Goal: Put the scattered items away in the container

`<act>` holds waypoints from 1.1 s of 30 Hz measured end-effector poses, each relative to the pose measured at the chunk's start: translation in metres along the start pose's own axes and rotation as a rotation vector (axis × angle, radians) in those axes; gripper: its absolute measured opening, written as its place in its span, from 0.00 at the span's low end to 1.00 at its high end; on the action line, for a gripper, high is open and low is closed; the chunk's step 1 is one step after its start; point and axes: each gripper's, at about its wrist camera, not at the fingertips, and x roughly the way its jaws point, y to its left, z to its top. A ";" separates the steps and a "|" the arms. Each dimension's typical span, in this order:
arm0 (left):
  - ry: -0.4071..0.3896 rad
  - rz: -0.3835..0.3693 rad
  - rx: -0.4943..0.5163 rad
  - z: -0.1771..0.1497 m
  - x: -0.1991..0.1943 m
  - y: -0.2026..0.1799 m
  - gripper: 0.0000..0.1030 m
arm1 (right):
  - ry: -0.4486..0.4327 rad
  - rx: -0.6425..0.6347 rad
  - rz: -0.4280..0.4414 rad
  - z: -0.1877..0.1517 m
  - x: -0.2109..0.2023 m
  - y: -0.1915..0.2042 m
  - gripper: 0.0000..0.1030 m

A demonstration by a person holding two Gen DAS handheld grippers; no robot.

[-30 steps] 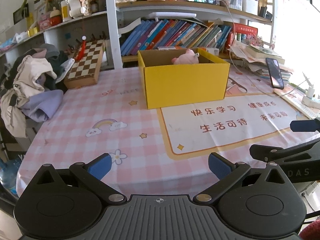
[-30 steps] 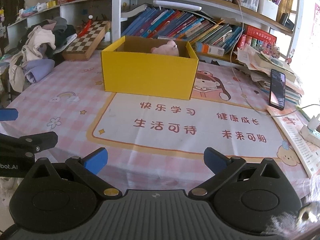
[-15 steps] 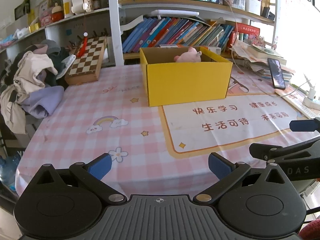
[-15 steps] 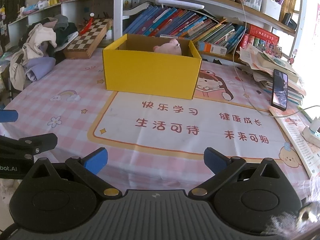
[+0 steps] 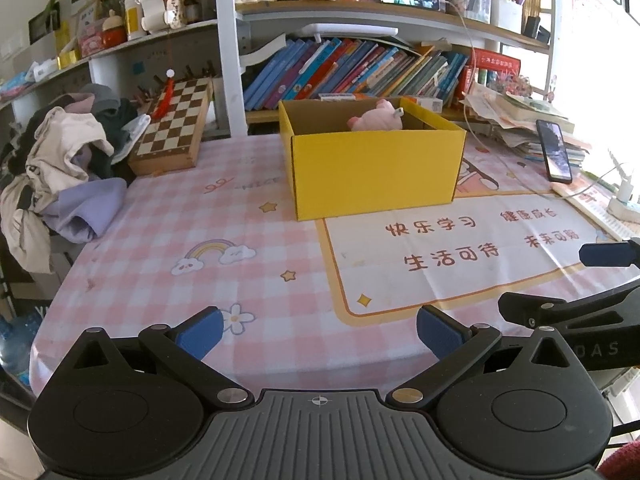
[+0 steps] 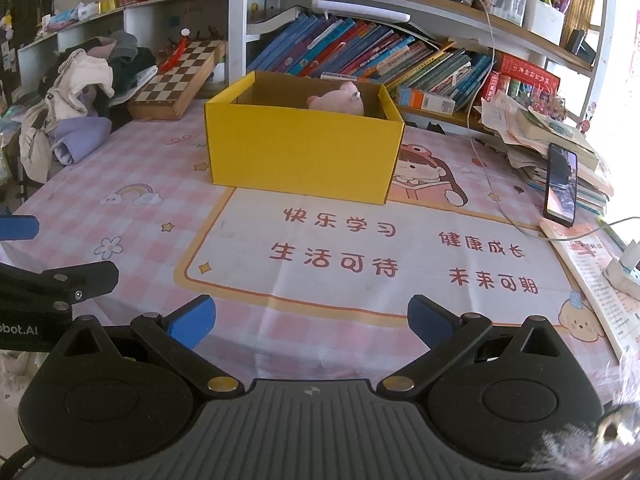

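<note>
A yellow cardboard box [image 5: 374, 170] stands open on the pink checked tablecloth [image 5: 168, 248]; it also shows in the right wrist view [image 6: 300, 156]. A pink plush pig [image 5: 376, 120] lies inside it, seen over the rim in the right wrist view too [image 6: 338, 100]. My left gripper [image 5: 318, 334] is open and empty above the table's near edge. My right gripper [image 6: 310, 320] is open and empty, well short of the box. Each gripper appears at the edge of the other's view.
A chessboard [image 5: 174, 132] leans at the back left by a pile of clothes [image 5: 64, 168]. A phone [image 6: 560, 184], stacked books and papers [image 6: 556, 136] and a white power strip [image 6: 624, 272] are at the right. A bookshelf [image 5: 360, 68] stands behind the box.
Both grippers have drawn back and risen slightly, so the box looks a little farther and more of its inside shows. Both stay open and empty.
</note>
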 end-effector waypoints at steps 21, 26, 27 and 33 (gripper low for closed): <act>0.040 -0.039 -0.030 0.000 0.004 -0.003 1.00 | 0.023 0.013 0.008 -0.004 0.002 -0.004 1.00; 0.045 -0.045 -0.038 -0.001 0.006 -0.004 1.00 | 0.025 0.013 0.008 -0.005 0.002 -0.005 1.00; 0.044 -0.045 -0.040 -0.001 0.006 -0.004 1.00 | 0.026 0.013 0.008 -0.005 0.002 -0.006 1.00; 0.034 -0.046 -0.045 0.000 0.006 -0.005 1.00 | 0.033 0.009 0.010 -0.006 0.004 -0.007 1.00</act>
